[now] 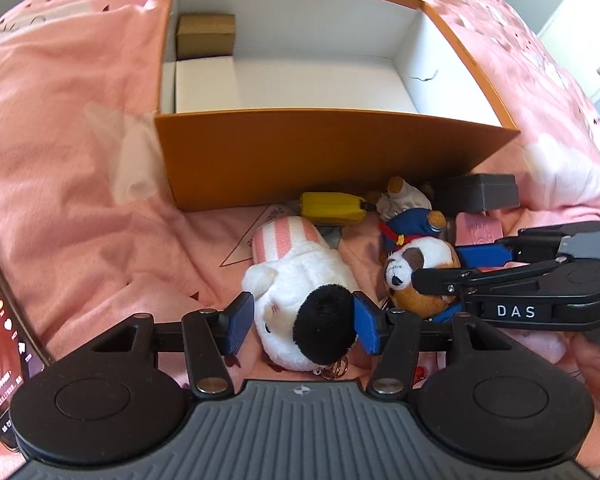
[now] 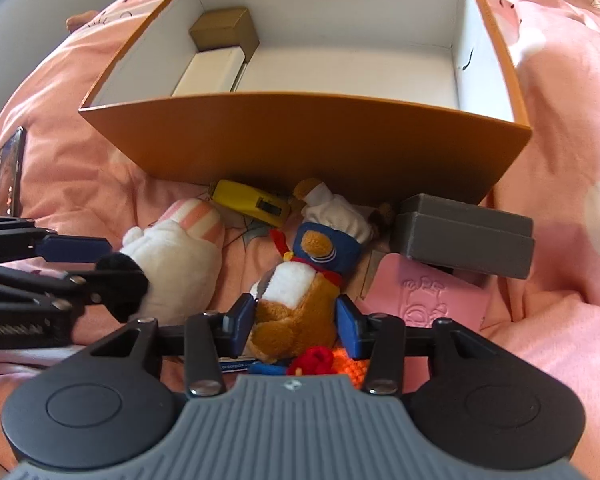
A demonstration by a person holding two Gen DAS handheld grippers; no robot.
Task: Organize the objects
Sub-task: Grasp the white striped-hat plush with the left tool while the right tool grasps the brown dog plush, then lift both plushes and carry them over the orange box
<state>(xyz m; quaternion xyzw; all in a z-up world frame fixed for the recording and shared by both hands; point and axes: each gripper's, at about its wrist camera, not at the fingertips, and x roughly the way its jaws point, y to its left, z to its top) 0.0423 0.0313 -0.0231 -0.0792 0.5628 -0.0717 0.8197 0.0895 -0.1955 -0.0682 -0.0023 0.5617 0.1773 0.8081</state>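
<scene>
Here, the left gripper (image 1: 303, 326) has its jaws spread around the white plush (image 1: 300, 300), while the right gripper (image 2: 296, 326) has its jaws spread about the brown plush (image 2: 296, 320), the orange box (image 2: 300, 140) beyond both.

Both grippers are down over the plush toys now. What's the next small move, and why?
Probably close both. The left gripper straddles the white plush, the right gripper the brown plush, pads apparently not yet pressing; the orange box stands open.

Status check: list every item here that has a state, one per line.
Orange box: open, upright, mostly unfilled.
Brown carton: inside box, corner.
White plush: lying between left tool pads.
Brown dog plush: lying between right tool pads.
Grey case: closed.
Phone: screen lit.
</scene>
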